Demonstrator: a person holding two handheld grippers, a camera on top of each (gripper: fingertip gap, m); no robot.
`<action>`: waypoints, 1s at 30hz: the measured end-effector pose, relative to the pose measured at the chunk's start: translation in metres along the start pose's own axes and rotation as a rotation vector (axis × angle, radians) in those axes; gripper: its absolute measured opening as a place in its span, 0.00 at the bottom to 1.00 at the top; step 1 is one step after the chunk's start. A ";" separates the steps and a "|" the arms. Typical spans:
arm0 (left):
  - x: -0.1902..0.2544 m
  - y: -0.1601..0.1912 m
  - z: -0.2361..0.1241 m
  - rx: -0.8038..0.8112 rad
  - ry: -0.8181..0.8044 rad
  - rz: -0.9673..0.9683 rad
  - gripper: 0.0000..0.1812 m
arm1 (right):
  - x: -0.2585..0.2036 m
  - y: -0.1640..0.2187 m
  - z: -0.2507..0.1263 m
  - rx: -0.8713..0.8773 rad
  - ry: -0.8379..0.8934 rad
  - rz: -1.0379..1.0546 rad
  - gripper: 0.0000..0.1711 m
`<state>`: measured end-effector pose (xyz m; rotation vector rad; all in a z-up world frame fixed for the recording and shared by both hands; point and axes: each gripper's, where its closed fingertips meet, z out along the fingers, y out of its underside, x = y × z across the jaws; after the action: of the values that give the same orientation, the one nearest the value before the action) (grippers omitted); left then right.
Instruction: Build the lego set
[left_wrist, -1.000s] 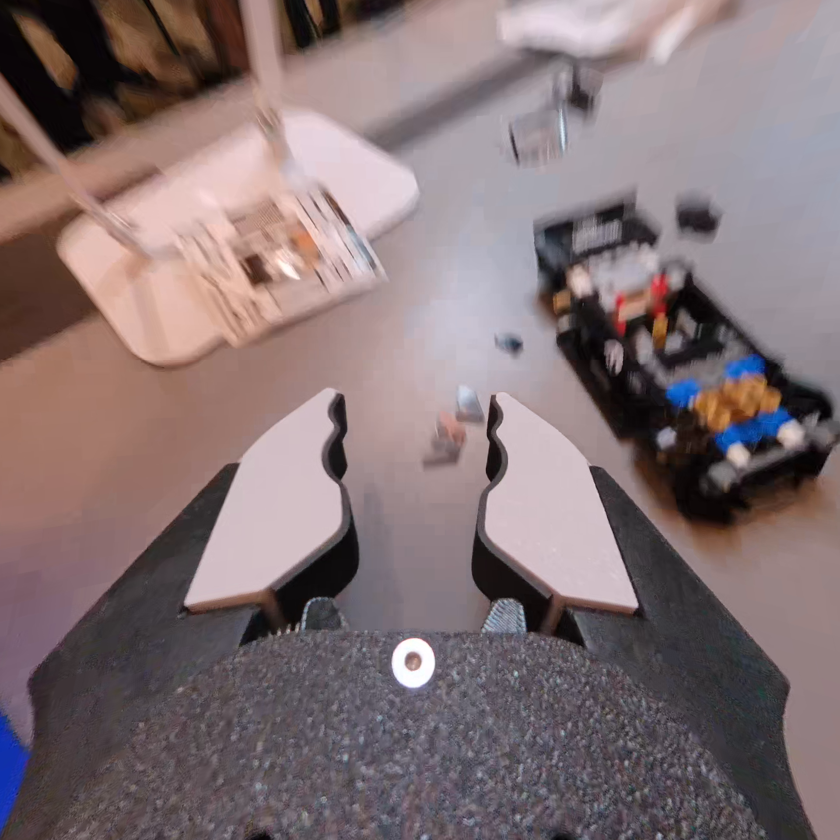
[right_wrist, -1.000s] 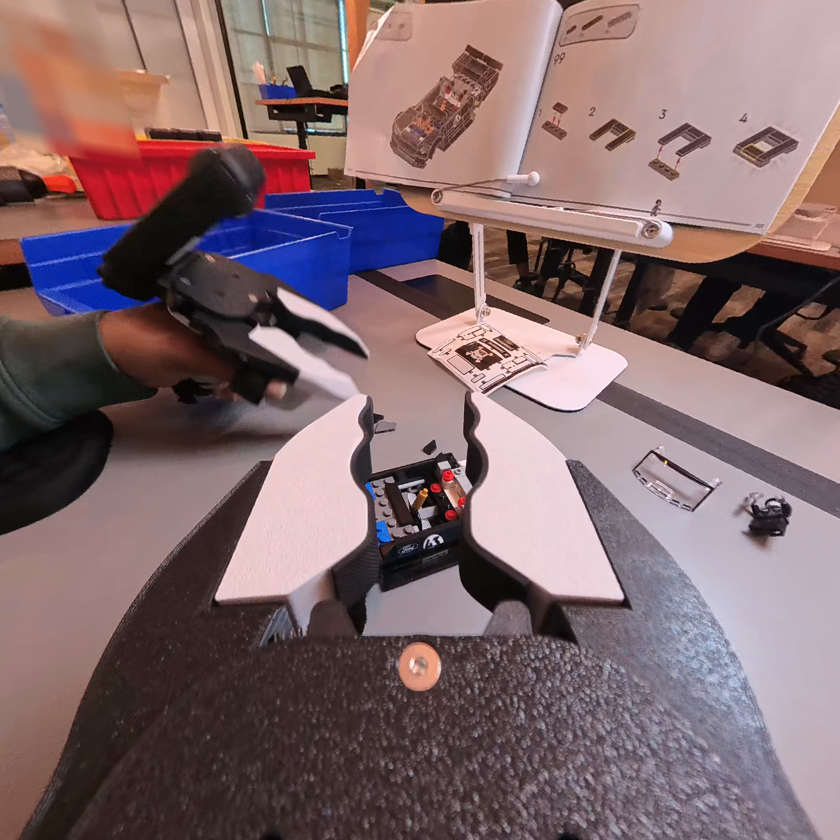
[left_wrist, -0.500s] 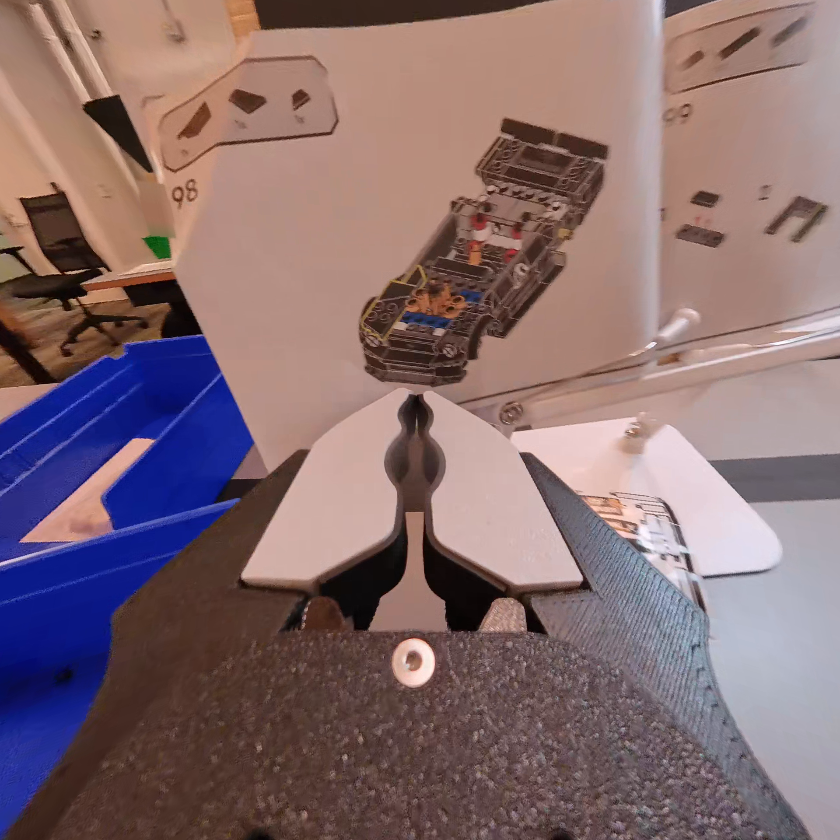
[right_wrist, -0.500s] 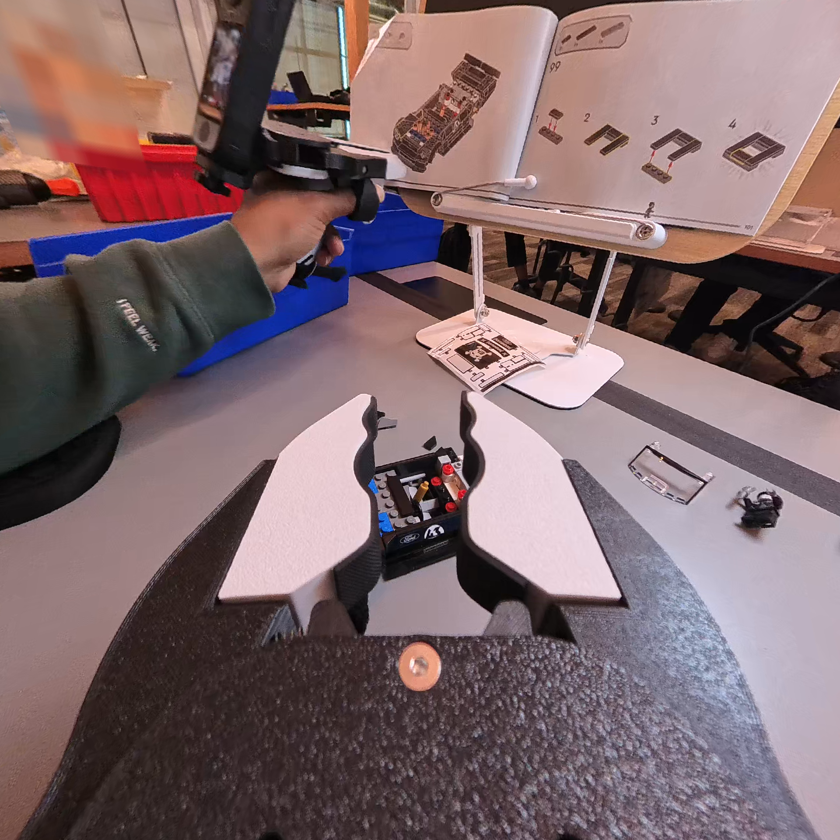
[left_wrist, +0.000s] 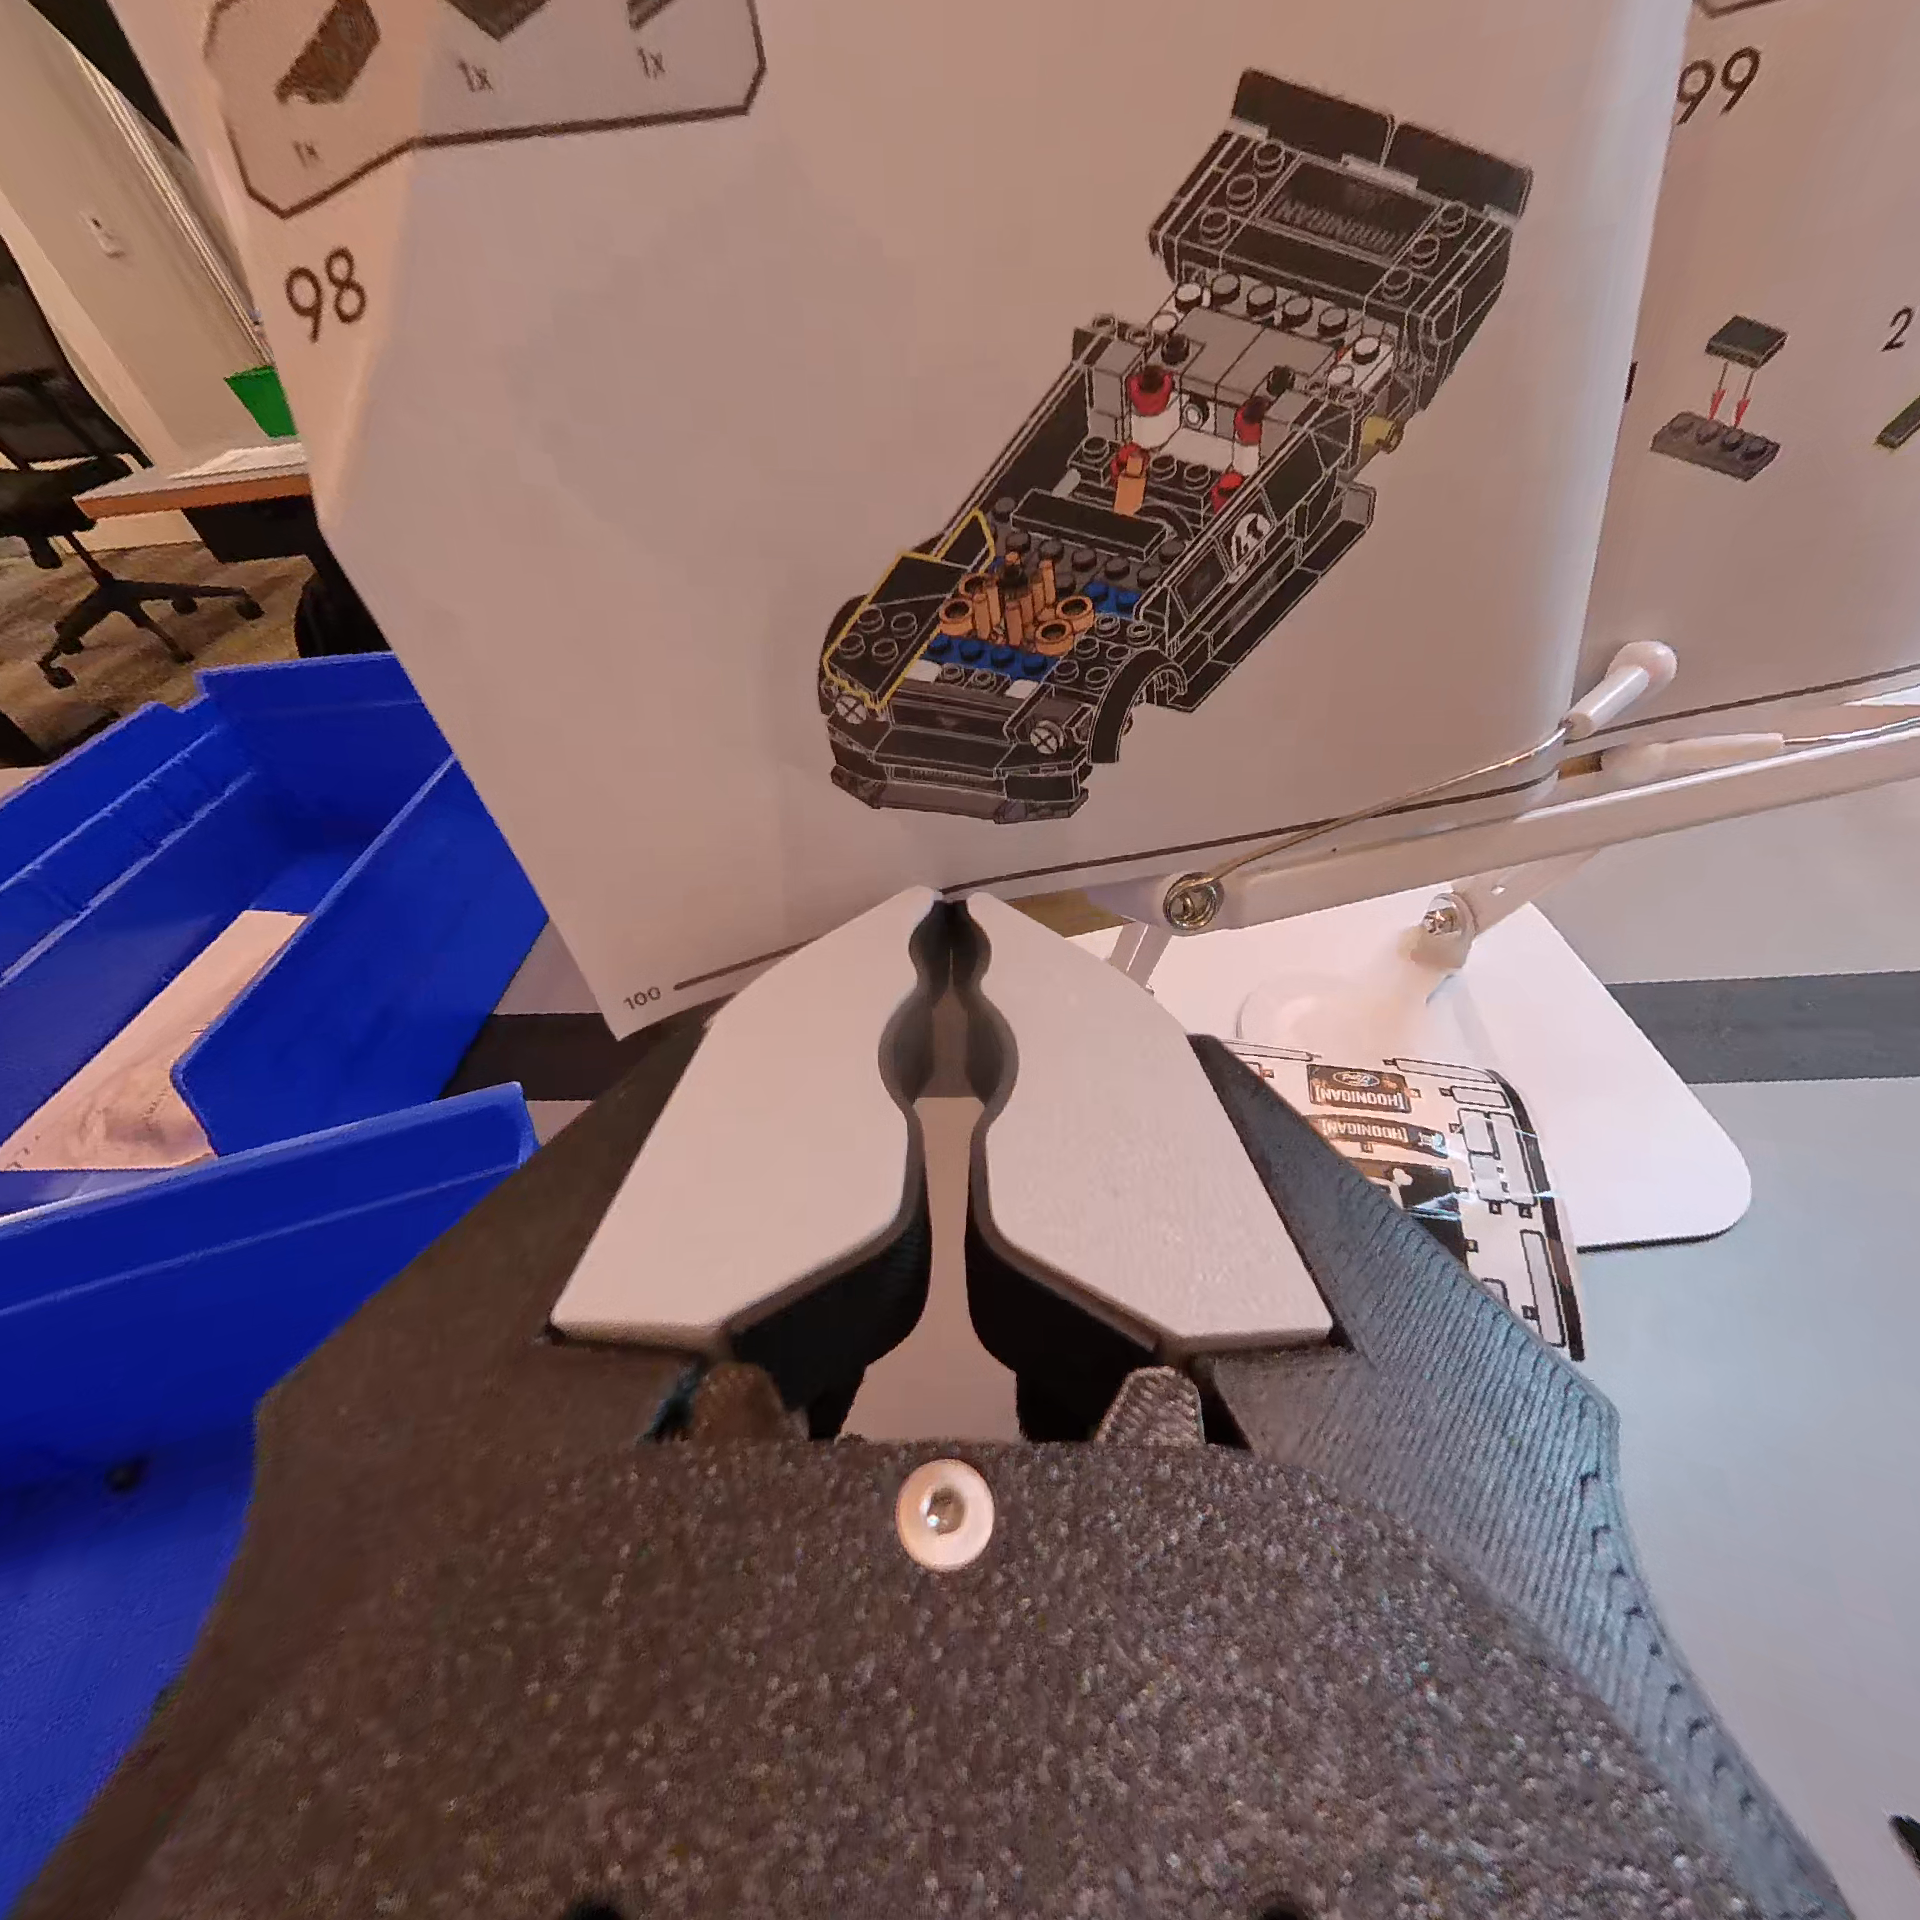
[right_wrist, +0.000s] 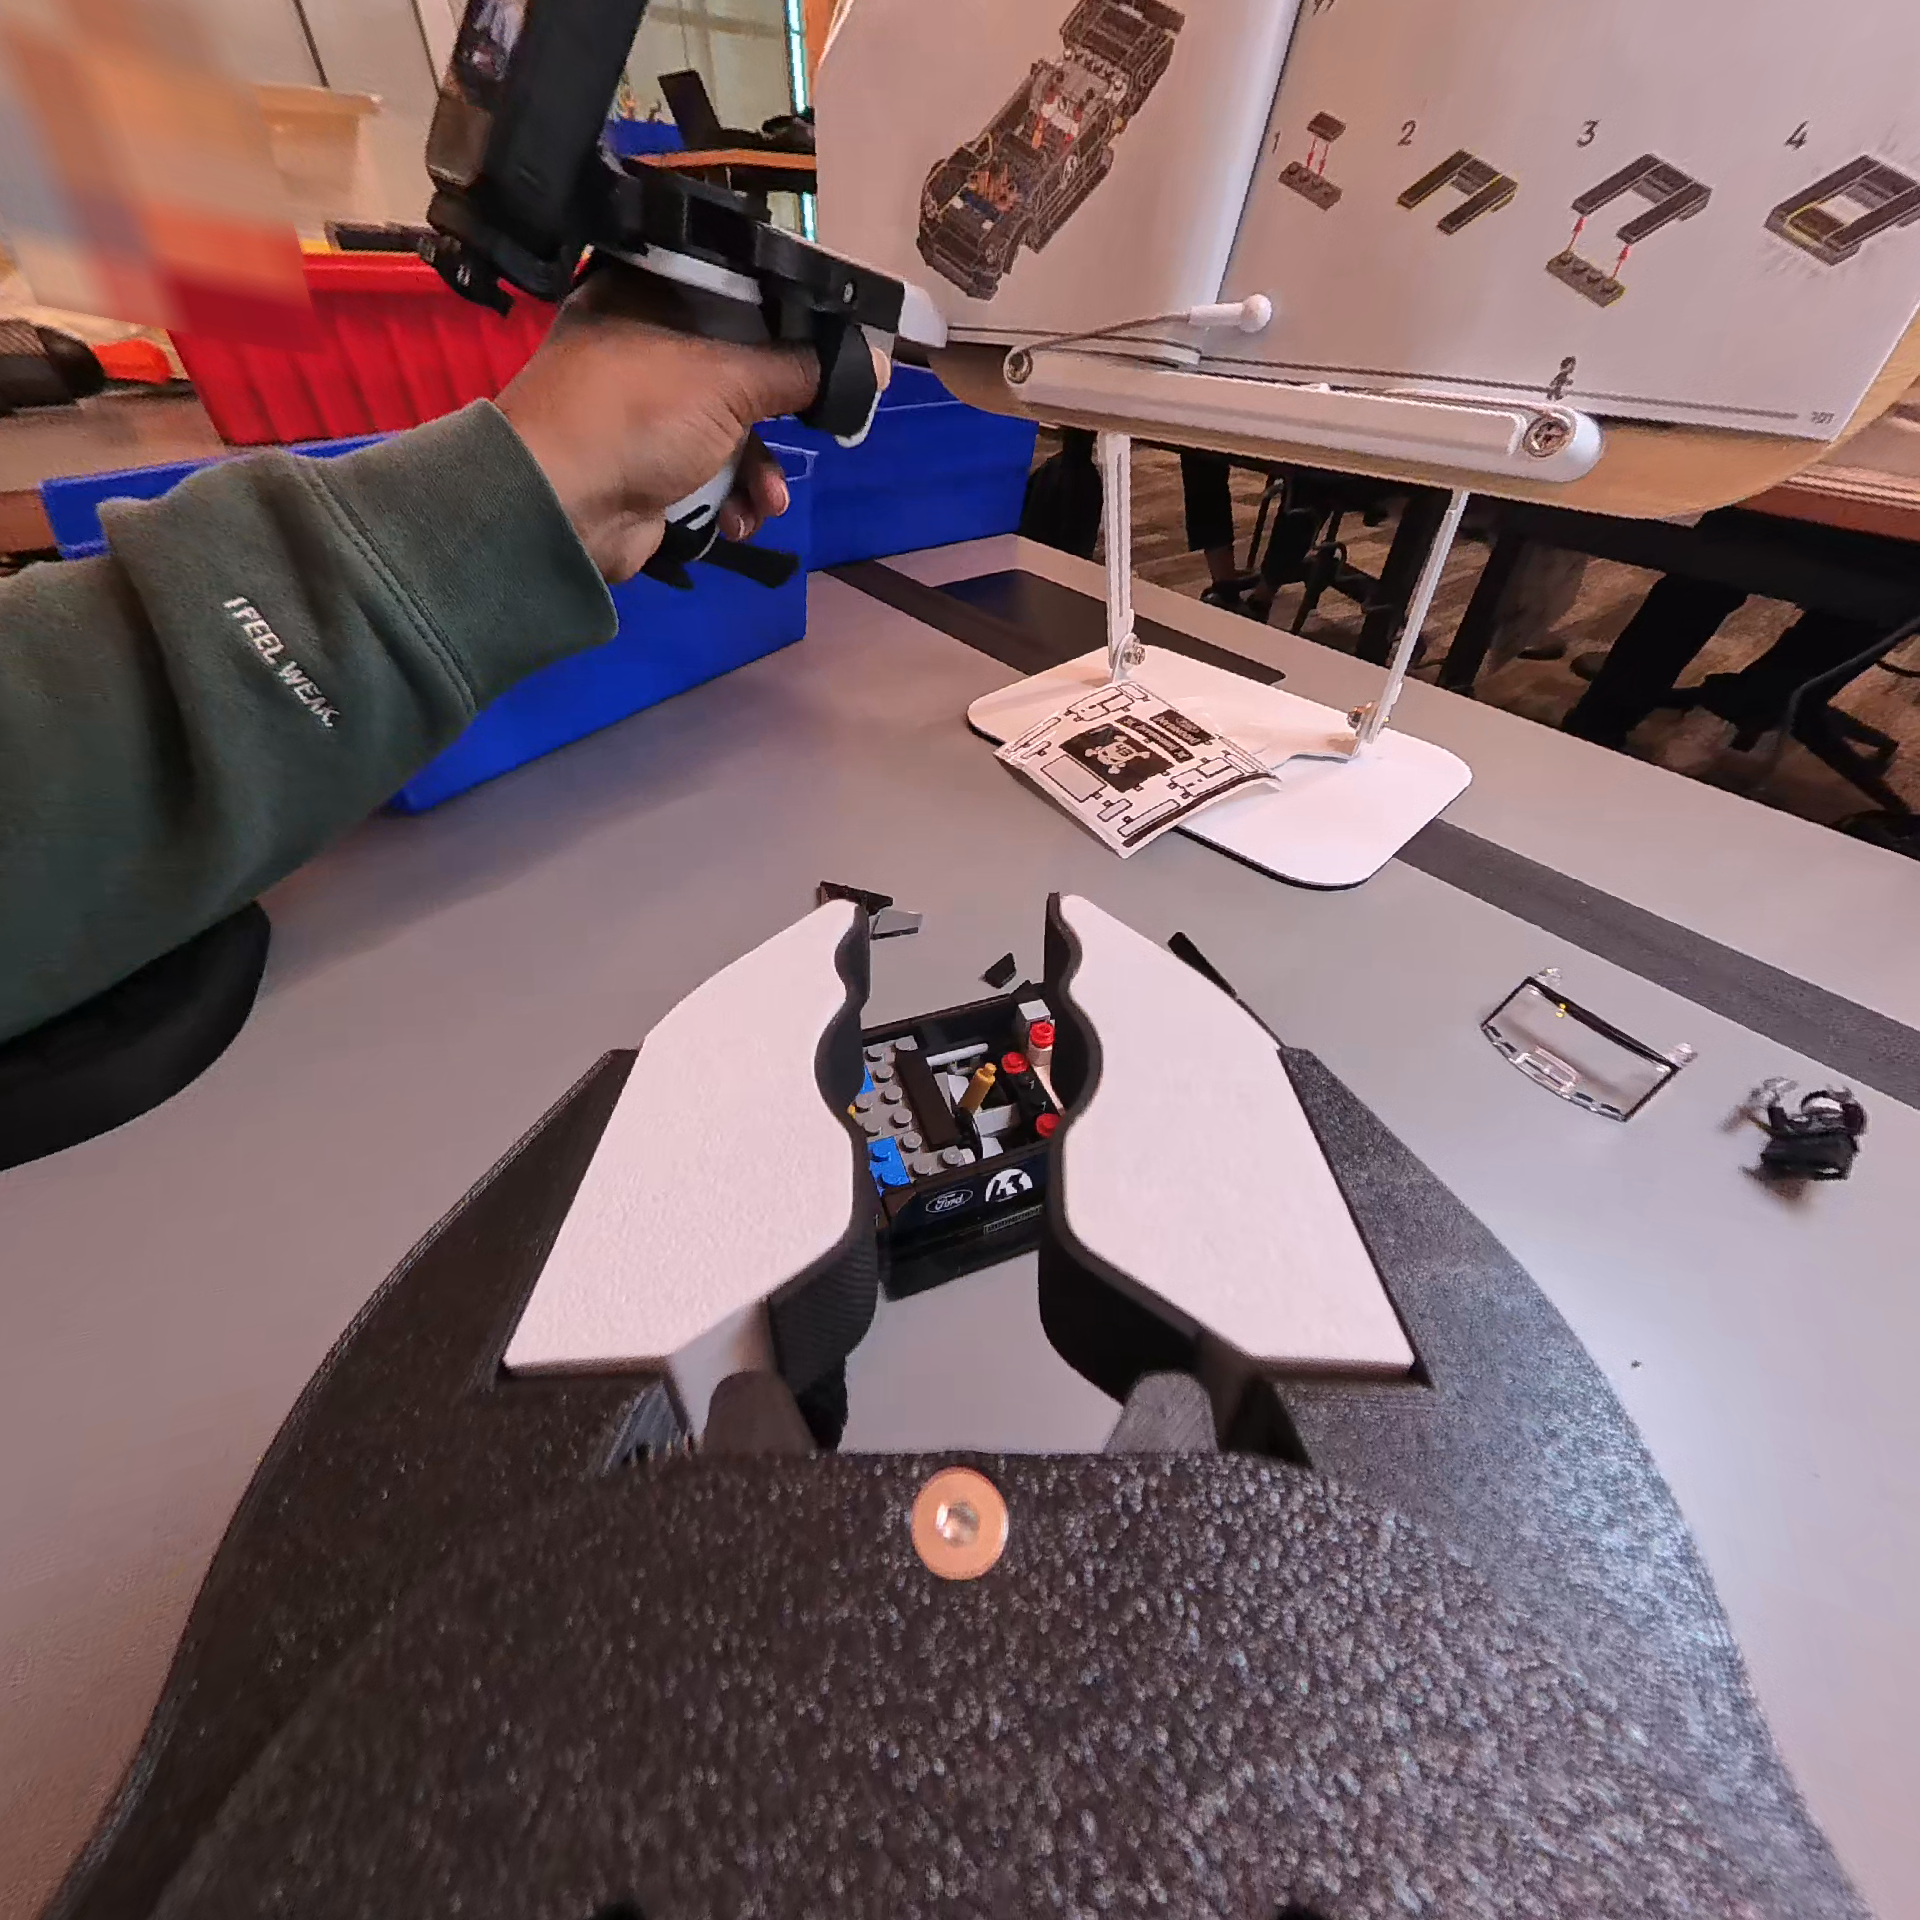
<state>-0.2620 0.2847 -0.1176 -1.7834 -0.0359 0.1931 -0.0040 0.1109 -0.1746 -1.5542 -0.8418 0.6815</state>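
Observation:
The black lego car (right_wrist: 956, 1122), with grey, blue and red parts on top, sits on the grey table and shows between my right gripper's (right_wrist: 954, 914) open fingers; its ends are hidden by them. My left gripper (left_wrist: 951, 906) is shut, raised off the table, with its tips against the bottom edge of the left page of the instruction booklet (left_wrist: 831, 416). I cannot tell whether paper is pinched. The left gripper also shows in the right wrist view (right_wrist: 925, 322), held by a hand in a green sleeve.
The white book stand (right_wrist: 1351, 800) carries the booklet, with a sticker sheet (right_wrist: 1132, 758) on its base. Small loose pieces (right_wrist: 894, 923) lie beyond the car. A clear windshield piece (right_wrist: 1579, 1049) and a small black part (right_wrist: 1803, 1132) lie to the right. Blue bins (left_wrist: 208, 935) stand left. One gripper's finger ends stand about 30 centimetres off the other's. About 20 centimetres separates my right fingertips from the clear windshield piece (right_wrist: 1579, 1049).
My left gripper rose from the table, shut, and moved up to the booklet's left page, now closer to it. My right gripper stayed open over the car.

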 end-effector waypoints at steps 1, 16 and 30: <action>0.000 0.000 0.000 0.001 0.000 0.001 0.00 | 0.000 0.001 0.000 -0.003 -0.001 0.001 0.19; 0.001 -0.017 -0.008 0.062 -0.006 0.013 0.00 | -0.004 0.004 0.002 -0.018 -0.020 -0.002 0.18; -0.002 -0.037 -0.007 0.111 -0.012 0.024 0.00 | -0.006 0.009 0.004 -0.039 -0.028 -0.001 0.18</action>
<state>-0.2602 0.2860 -0.0797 -1.6728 -0.0118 0.2187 -0.0098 0.1079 -0.1846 -1.5825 -0.8808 0.6911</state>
